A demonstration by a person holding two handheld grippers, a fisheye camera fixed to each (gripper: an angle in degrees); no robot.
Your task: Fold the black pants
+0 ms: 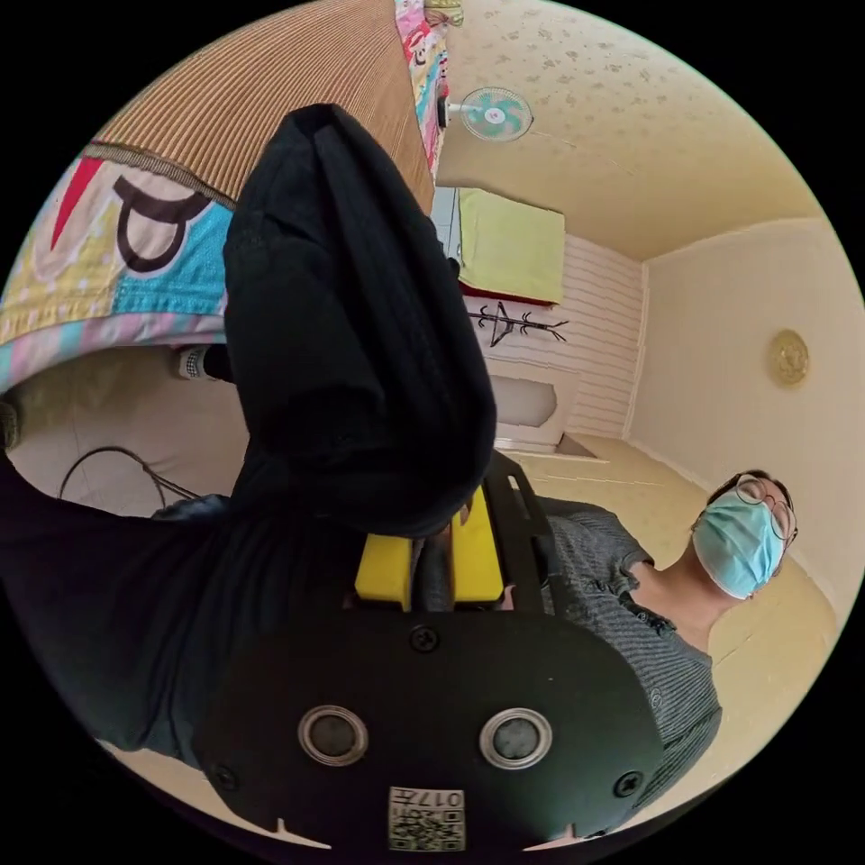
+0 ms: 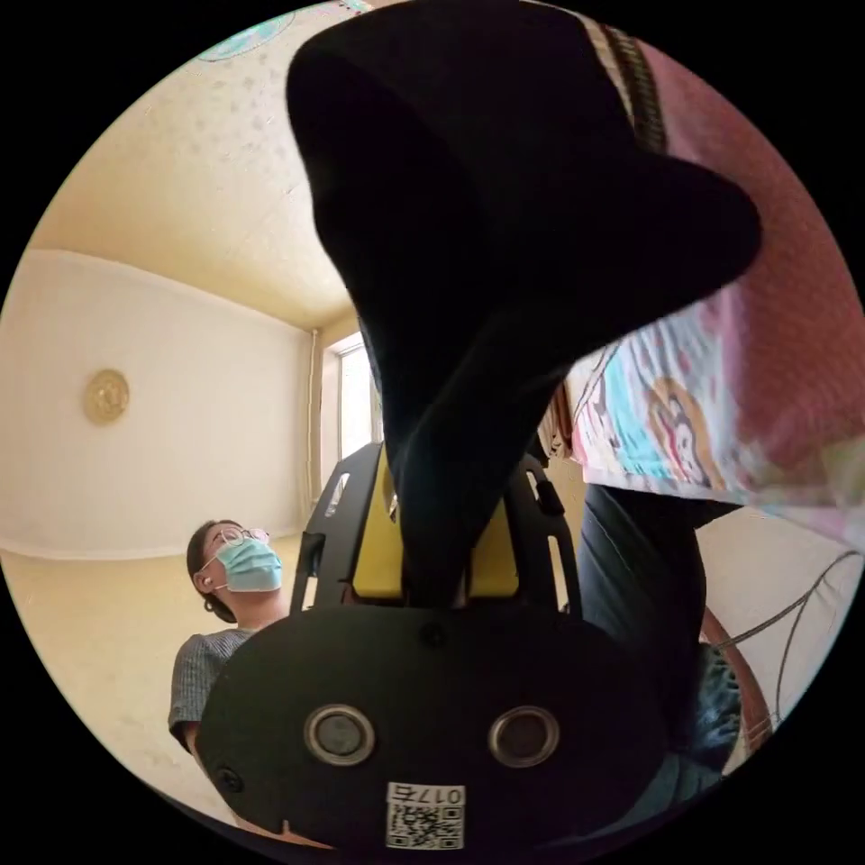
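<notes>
Left gripper view: fan (image 1: pixel 493 113), black pants (image 1: pixel 351 342).

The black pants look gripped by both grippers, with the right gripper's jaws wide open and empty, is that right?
Not quite: in the right gripper view, the right gripper is shut on the black pants, not open and empty. The left gripper grips them too.

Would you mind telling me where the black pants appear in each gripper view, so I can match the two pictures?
Left gripper view: the black pants rise from the yellow jaws at centre toward the upper left, in front of the patterned cloth.
Right gripper view: the black pants fill the upper centre, narrowing down into the jaws at centre.
Shared landmark: the round gold wall ornament, at right in the left gripper view, at left in the right gripper view.
</notes>
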